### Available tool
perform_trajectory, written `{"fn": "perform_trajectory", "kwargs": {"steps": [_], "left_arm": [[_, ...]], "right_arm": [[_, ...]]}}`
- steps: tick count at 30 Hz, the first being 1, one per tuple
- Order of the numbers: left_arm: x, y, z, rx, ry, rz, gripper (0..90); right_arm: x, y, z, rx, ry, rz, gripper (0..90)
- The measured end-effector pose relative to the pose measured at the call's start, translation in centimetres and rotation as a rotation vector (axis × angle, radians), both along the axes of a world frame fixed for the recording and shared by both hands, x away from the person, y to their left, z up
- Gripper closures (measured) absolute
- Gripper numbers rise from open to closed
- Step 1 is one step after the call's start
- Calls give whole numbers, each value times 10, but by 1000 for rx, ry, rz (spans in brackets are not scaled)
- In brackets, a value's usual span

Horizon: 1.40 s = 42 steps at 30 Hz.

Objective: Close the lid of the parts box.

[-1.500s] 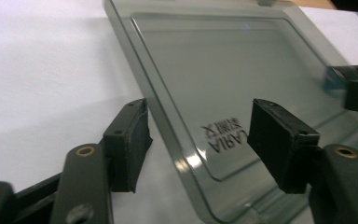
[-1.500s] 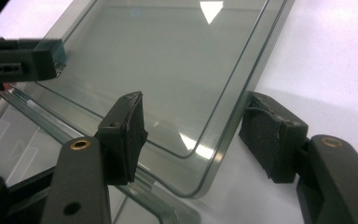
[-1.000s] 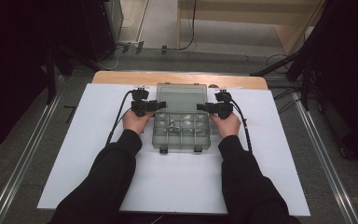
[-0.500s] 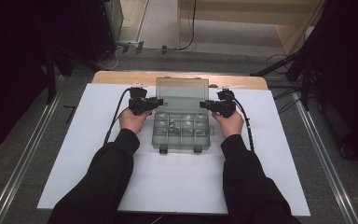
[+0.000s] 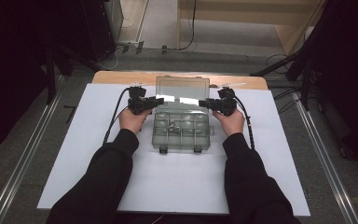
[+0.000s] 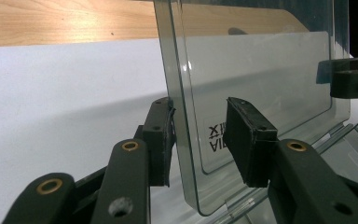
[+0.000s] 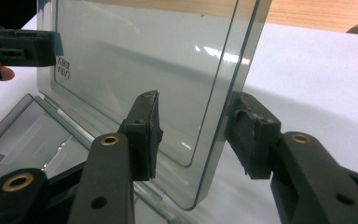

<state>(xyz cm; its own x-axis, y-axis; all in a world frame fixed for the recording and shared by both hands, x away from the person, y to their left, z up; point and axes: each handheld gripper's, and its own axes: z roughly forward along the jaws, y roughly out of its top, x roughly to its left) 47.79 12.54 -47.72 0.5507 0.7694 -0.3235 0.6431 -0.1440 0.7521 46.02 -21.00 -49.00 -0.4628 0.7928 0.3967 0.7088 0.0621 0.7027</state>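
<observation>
High view: clear grey plastic compartment box (image 5: 182,130) at centre of white table sheet (image 5: 74,154), its see-through hinged lid (image 5: 182,88) raised upright at far side. Left gripper (image 6: 198,140) astride lid's left edge, jaws parted, just closed then steady; outer pad near-touching, inner off. Right gripper (image 7: 196,126) astride right edge, jaws just reopening, pads not pressing.

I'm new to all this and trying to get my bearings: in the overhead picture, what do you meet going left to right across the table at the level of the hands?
Bare white table top → left hand → left gripper → clear plastic box → right gripper → right hand.
</observation>
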Motion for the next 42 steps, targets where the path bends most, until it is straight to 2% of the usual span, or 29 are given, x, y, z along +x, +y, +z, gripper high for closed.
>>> {"fn": "perform_trajectory", "kwargs": {"steps": [1,4,8,13,21,23,27,30,37,42], "left_arm": [[0,0,0,-5,-1,0,618],[-1,1,2,-8,-3,-6,618],[-4,2,7,10,-28,-30,618],[-8,4,11,8,-39,-47,617],[-16,8,13,-39,-52,-62,604],[-17,8,15,-27,-60,-75,604],[-22,8,17,-21,-80,-85,605],[-25,8,18,-2,-98,-101,605],[-30,10,18,-10,-97,-115,584],[-32,10,18,26,-104,-141,552]], "right_arm": [[1,0,1,11,4,0,557],[3,0,6,4,1,3,561],[0,-2,11,-1,-7,14,593],[-5,-2,17,-4,-17,31,591],[-16,-3,22,-13,-51,56,595],[-19,-3,23,-26,-70,63,594],[-25,-1,26,-36,-82,69,589],[-29,0,27,-40,-94,77,585],[-36,-1,26,-32,-116,91,584],[-39,-1,27,-39,-125,100,584]]}}
